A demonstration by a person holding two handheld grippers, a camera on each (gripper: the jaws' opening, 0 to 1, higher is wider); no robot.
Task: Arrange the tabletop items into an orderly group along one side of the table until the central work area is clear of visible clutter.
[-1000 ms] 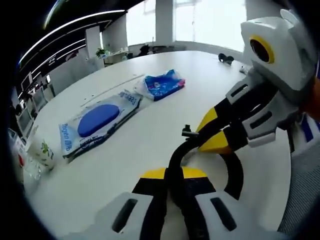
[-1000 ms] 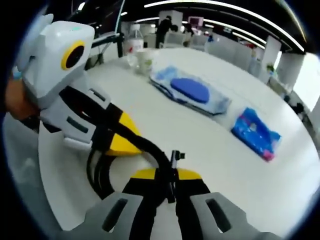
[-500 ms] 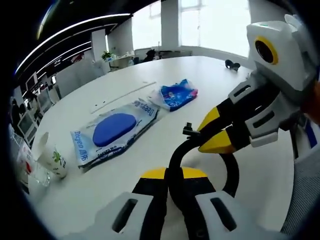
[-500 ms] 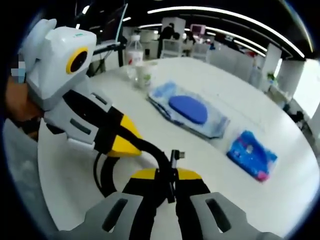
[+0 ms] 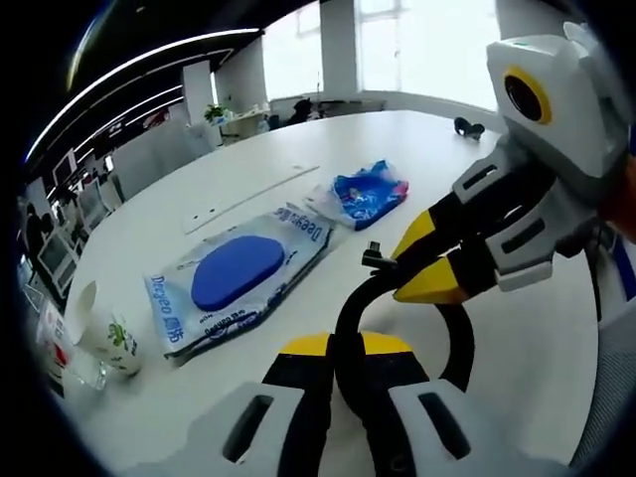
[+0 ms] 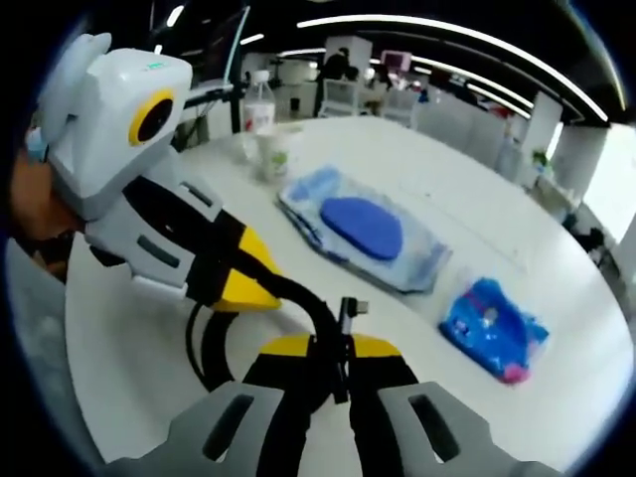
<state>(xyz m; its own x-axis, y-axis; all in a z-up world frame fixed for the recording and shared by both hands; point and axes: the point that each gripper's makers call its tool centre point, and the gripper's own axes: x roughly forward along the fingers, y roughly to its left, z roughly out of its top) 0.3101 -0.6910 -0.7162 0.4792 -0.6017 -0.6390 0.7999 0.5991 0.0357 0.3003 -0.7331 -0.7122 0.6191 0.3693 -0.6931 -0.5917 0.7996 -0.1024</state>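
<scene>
**Cable pinched between both grippers**

We are pinching a black looped cable (image 5: 350, 328) with the left gripper (image 5: 338, 397) and right gripper (image 6: 338, 383), jaws pressed on it. Beyond the cable, a blue-lidded wet-wipes pack (image 5: 237, 278) is lying on the white round table (image 5: 298, 159), flanked by a small blue crinkled packet (image 5: 363, 192) and a white paper cup (image 5: 104, 333).

Count on white table (image 5: 298, 139): one black cable (image 6: 298, 298); one wet-wipe pack (image 5: 234, 278) with blue lid; one small blue packet (image 5: 363, 194); one paper cup (image 5: 104, 333); one clear water bottle (image 6: 258, 104); two grippers, left gripper (image 5: 343, 373) and right gripper (image 6: 338, 373).
</scene>
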